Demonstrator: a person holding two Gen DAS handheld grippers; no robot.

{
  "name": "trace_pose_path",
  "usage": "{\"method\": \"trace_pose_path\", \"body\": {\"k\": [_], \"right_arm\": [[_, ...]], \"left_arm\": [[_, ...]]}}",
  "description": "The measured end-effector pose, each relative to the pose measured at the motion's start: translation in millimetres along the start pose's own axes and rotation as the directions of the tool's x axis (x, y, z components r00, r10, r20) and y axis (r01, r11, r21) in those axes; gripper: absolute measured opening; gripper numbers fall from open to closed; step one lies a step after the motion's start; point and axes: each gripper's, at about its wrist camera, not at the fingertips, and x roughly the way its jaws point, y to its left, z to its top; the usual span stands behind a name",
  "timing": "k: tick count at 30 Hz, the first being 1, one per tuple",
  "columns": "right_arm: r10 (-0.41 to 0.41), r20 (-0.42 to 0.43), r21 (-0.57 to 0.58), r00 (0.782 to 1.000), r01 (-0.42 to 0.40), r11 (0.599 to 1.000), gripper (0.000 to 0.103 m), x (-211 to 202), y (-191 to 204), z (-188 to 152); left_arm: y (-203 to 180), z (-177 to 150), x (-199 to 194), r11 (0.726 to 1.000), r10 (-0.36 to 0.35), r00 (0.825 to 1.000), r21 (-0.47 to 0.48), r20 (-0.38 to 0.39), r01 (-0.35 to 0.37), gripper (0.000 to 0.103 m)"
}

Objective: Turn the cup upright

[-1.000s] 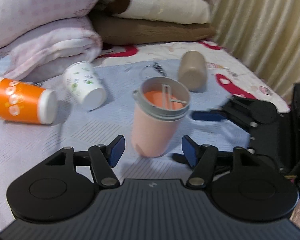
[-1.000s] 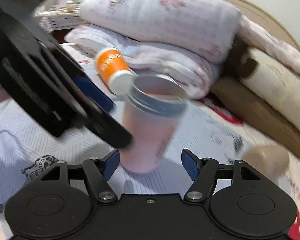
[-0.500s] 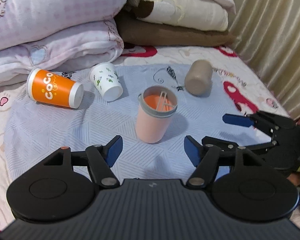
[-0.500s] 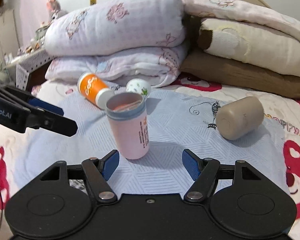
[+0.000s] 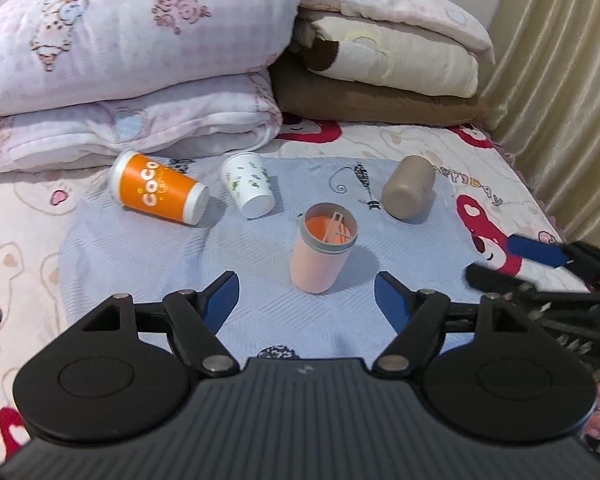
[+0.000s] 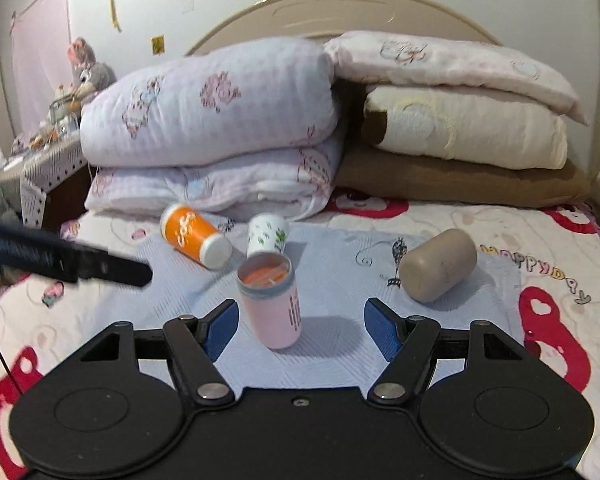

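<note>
A pink cup with a grey rim point(image 5: 320, 256) stands upright on the blue mat point(image 5: 140, 256), mouth up; it also shows in the right wrist view point(image 6: 274, 304). My left gripper point(image 5: 306, 300) is open and empty, a little short of the cup. My right gripper point(image 6: 300, 326) is open and empty, just in front of the cup. An orange cup point(image 5: 158, 194), a white leaf-print cup point(image 5: 250, 190) and a taupe cup point(image 5: 408, 194) lie on their sides behind it.
Folded quilts and pillows point(image 5: 140, 60) are stacked at the head of the bed. A curtain point(image 5: 560, 80) hangs at the right. The right gripper shows at the right of the left wrist view point(image 5: 540, 264); the left one shows at the left of the right wrist view point(image 6: 60, 262).
Both grippers have drawn back from the pink cup, which stays standing upright on the mat. The view has widened to take in all the cups.
</note>
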Motion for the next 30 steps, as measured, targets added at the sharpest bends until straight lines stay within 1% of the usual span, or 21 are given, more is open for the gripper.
{"method": "trace_pose_path", "body": {"k": [3, 4, 5, 8, 9, 10, 11, 14, 16, 17, 19, 20, 23, 28, 30], "right_arm": [[-0.042, -0.001, 0.006, 0.999, 0.042, 0.999, 0.075, -15.5, 4.3, 7.8], [-0.057, -0.011, 0.013, 0.998, 0.057, 0.998, 0.076, -20.4, 5.1, 10.3], [-0.064, -0.021, 0.022, 0.998, 0.065, 0.998, 0.077, -23.7, 5.1, 11.6], [-0.087, -0.034, 0.033, 0.996, 0.088, 0.996, 0.083, -36.7, 7.1, 14.1], [-0.097, -0.033, 0.026, 0.995, 0.097, 0.995, 0.087, -39.9, 8.3, 14.1], [-0.108, -0.035, 0.009, 0.994, 0.108, 0.994, 0.089, -43.3, 10.7, 14.6], [-0.121, -0.034, -0.002, 0.992, 0.121, 0.993, 0.09, -47.4, 12.9, 14.9], [-0.147, -0.037, 0.013, 0.989, 0.147, 0.989, 0.095, -57.7, 15.2, 16.0], [-0.173, -0.061, 0.021, 0.983, 0.174, 0.984, 0.099, -61.5, 17.4, 17.4], [-0.191, -0.073, 0.024, 0.979, 0.193, 0.981, 0.099, -63.0, 18.7, 17.8], [-0.229, -0.106, 0.029, 0.968, 0.233, 0.972, 0.1, -63.3, 20.6, 18.0], [-0.234, -0.117, 0.029, 0.965, 0.239, 0.971, 0.1, -63.8, 21.0, 17.6], [-0.214, -0.129, 0.036, 0.968, 0.22, 0.975, 0.1, -66.6, 22.0, 14.2], [-0.211, -0.164, 0.062, 0.964, 0.224, 0.973, 0.1, -67.6, 23.9, 10.7], [-0.215, -0.167, 0.069, 0.962, 0.229, 0.971, 0.1, -68.3, 25.1, 9.9]], "left_arm": [[1.9, -4.8, -10.1, 0.999, 0.034, 0.999, -0.02, 0.005, -0.034, 0.08], [3.2, -6.0, -12.7, 0.999, 0.043, 0.999, -0.024, 0.006, -0.043, 0.082], [3.4, -7.2, -15.2, 0.998, 0.054, 0.999, -0.029, 0.004, -0.054, 0.085], [3.6, -11.7, -23.6, 0.995, 0.083, 0.996, -0.052, -0.021, -0.084, 0.09], [3.2, -13.0, -27.6, 0.993, 0.1, 0.995, -0.055, -0.027, -0.102, 0.091], [3.5, -13.9, -32.0, 0.992, 0.114, 0.993, -0.056, -0.027, -0.116, 0.093], [3.4, -14.7, -36.3, 0.99, 0.127, 0.992, -0.059, -0.024, -0.128, 0.095], [3.9, -15.9, -48.3, 0.985, 0.156, 0.987, -0.065, -0.022, -0.157, 0.097], [2.9, -16.4, -55.0, 0.983, 0.173, 0.985, -0.063, -0.027, -0.174, 0.099], [2.3, -16.7, -58.2, 0.981, 0.183, 0.983, -0.062, -0.033, -0.185, 0.101], [1.0, -17.4, -62.3, 0.977, 0.2, 0.979, -0.062, -0.042, -0.202, 0.101], [0.3, -18.3, -64.6, 0.975, 0.208, 0.977, -0.066, -0.049, -0.211, 0.101], [-3.8, -21.9, -71.0, 0.977, 0.201, 0.978, -0.062, -0.063, -0.205, 0.101], [-7.8, -28.6, -76.9, 0.985, 0.16, 0.983, -0.055, -0.089, -0.165, 0.101], [-7.9, -30.9, -78.1, 0.984, 0.16, 0.983, -0.056, -0.094, -0.166, 0.101]]}}
